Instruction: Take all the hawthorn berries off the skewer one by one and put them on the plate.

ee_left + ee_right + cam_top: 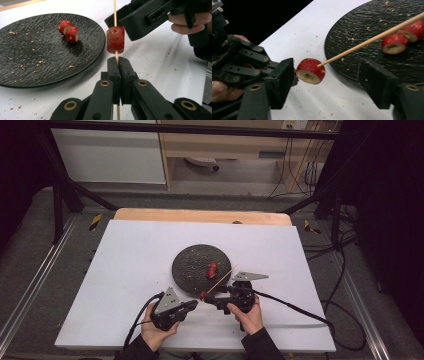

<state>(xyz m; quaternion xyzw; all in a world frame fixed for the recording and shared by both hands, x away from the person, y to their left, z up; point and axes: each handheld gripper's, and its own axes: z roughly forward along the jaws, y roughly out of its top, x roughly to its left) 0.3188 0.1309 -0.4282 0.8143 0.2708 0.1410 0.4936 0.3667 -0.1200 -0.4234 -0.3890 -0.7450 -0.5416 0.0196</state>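
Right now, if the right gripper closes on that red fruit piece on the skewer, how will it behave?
The red fruit piece looks soft and hollow-cored, so it probably squashes easily. Crumbs on the black plate suggest it flakes. The thin wooden skewer, clamped by the left gripper, may flex.

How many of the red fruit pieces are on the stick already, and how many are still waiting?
One red piece is threaded on the skewer, which the left gripper clamps. The right gripper is open, its jaws on either side of that piece without pressing it. Two more pieces wait on the black plate, so roughly a third is done.
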